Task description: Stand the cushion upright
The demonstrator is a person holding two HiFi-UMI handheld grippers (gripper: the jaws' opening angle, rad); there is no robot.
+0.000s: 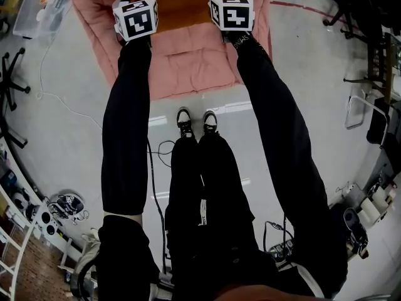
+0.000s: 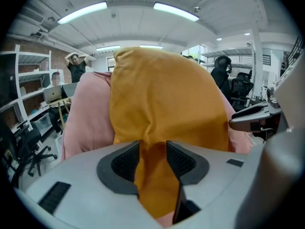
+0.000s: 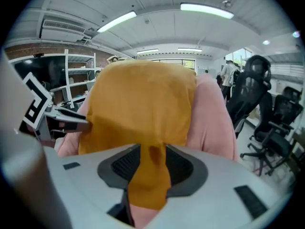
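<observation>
Cushion (image 2: pixel 167 94), orange, lies against a pink mat (image 2: pixel 86 123). The left hand-held gripper (image 2: pixel 152 159) and right hand-held gripper (image 3: pixel 152 163) are half open, cushion cloth loose between their jaws.

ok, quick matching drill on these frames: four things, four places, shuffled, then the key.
1 orange fabric cushion
2 pink quilted pad
3 black office chair
4 black-and-white shoes

A near centre of head view
B background, right of right gripper view
C between the jaws in both gripper views
D directly behind the orange cushion

Pairs: 1-C, 2-D, 3-B, 4-A
</observation>
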